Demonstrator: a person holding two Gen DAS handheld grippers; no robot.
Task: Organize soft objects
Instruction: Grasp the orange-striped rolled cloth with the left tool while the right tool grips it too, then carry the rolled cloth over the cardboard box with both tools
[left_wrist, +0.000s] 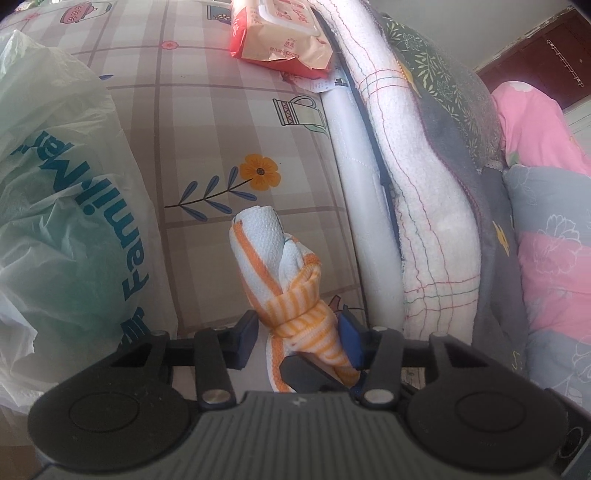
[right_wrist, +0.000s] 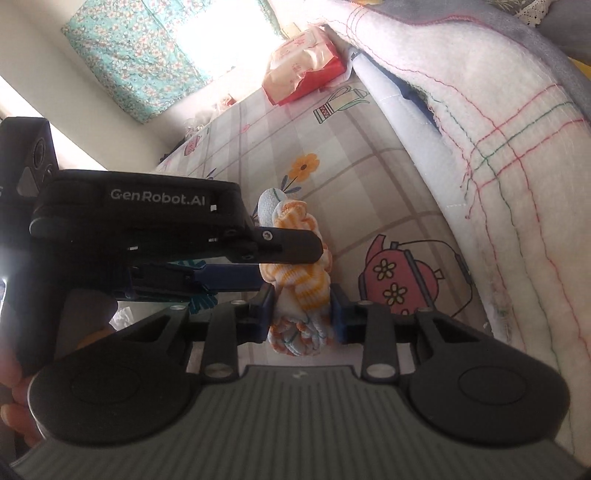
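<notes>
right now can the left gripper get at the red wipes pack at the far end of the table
Probably not yet. The left gripper has the knotted orange-striped cloth between its fingers, and the right gripper is clamped on the same cloth. The tablecloth toward the wipes pack looks bare.

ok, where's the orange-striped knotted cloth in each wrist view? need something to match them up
Left wrist: knotted cloth at lower centre, standing up between the left hand-held gripper's fingers.
Right wrist: same cloth at centre, its near end pinched by the right hand-held gripper, the left one crossing it from the left.
Shared landmark: the orange flower printed on the checked sheet, just beyond the cloth.
</notes>
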